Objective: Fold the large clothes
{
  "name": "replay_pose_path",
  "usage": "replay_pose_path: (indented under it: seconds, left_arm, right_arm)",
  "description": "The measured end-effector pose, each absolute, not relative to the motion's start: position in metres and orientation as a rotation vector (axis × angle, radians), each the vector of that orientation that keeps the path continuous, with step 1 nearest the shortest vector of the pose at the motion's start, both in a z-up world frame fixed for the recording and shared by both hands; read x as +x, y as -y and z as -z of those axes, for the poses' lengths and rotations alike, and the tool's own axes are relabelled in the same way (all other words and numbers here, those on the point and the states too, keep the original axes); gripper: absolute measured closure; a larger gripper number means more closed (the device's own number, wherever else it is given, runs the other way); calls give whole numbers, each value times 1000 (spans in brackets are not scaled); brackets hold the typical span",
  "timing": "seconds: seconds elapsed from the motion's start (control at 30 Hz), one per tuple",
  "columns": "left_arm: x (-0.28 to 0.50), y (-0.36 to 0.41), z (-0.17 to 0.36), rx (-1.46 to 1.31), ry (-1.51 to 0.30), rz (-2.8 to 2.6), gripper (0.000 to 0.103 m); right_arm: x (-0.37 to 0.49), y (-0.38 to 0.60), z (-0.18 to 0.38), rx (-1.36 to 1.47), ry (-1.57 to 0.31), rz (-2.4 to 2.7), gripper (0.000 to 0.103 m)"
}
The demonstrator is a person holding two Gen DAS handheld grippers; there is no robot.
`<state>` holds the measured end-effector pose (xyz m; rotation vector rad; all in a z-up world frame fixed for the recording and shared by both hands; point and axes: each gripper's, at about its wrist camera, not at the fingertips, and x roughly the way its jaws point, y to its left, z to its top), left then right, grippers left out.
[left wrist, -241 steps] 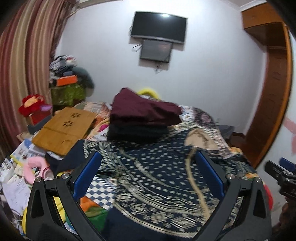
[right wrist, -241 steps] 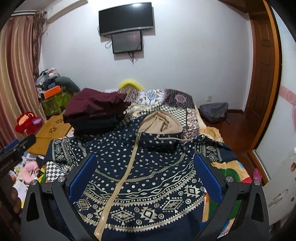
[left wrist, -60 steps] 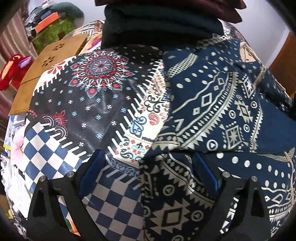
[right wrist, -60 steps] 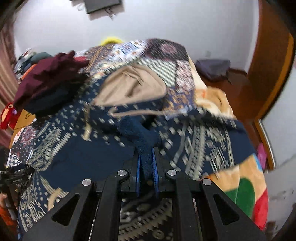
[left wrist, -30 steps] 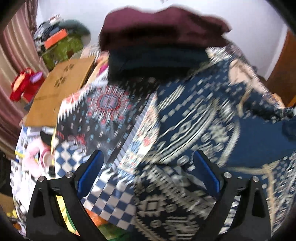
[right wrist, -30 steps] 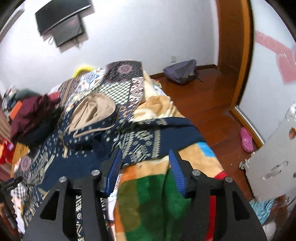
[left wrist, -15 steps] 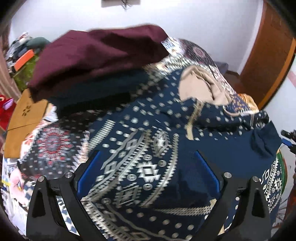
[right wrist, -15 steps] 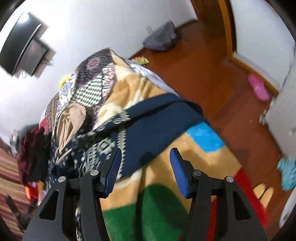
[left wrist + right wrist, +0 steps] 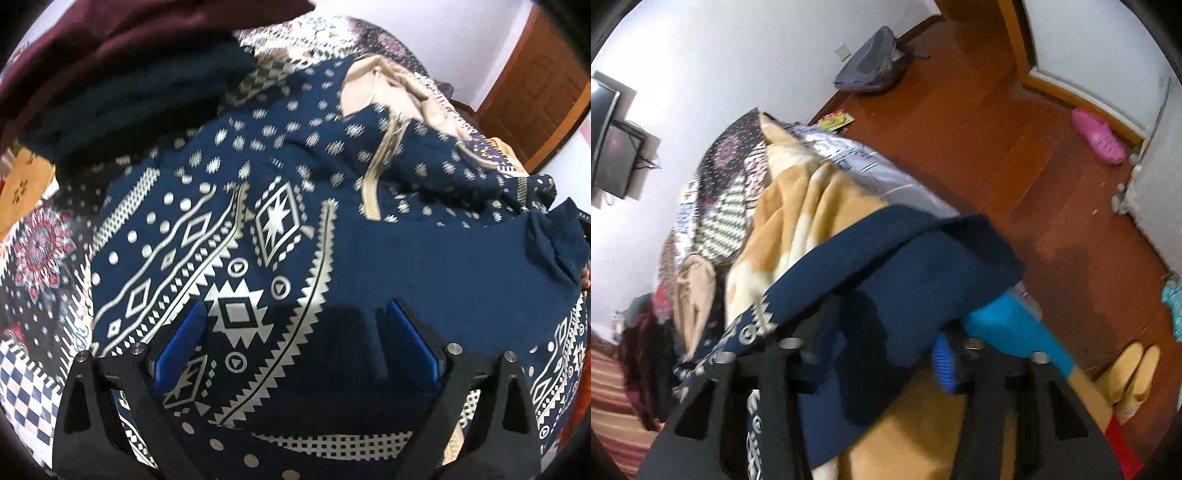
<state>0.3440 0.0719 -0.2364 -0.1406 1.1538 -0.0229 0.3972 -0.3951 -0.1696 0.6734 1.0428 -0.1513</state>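
A navy hooded jacket (image 9: 424, 258) with white patterns and a tan-lined hood (image 9: 373, 88) lies spread on the bed. My left gripper (image 9: 295, 339) is open, its blue pads (image 9: 177, 343) low over the jacket's folded-over body. My right gripper (image 9: 875, 354) is open at the bed's right edge. The jacket's navy sleeve (image 9: 905, 266) lies across and between its fingers, hiding the left pad; the right blue pad (image 9: 943, 363) shows.
A stack of folded maroon and dark clothes (image 9: 122, 62) sits at the far left of the bed. A tan and coloured blanket (image 9: 798, 206) covers the bed. On the wooden floor (image 9: 1015, 147) lie a grey bag (image 9: 875, 62), a pink shoe (image 9: 1099, 136) and yellow slippers (image 9: 1130, 376).
My right gripper let go of the cuff, swung right and dropped onto the other sleeve at the bed's edge. My left gripper moved from the bed's left side over the jacket body.
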Motion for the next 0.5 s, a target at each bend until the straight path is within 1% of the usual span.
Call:
replay_pose_path:
  seconds: [0.03,0.1,0.23,0.4,0.5]
  left_arm:
    - [345,-74,238,-152,-1162,20,5]
    - [345,-78,239,-169,-1163,18,5]
    - [342,-81,238,-181,-1154,11,5]
    - [336,-84,234,-191,-1141,9,5]
    - [330,-80,227,-173,-1127,28,5]
  right_arm:
    - [395,395,166,662,-1030,157,90]
    - [385,396,156,661,-997,153,94]
    - [365,395,122,621,-913,148,96]
    - [330,378,48,532,-771,75,97]
    - [319,360,15,485,-711,24,97]
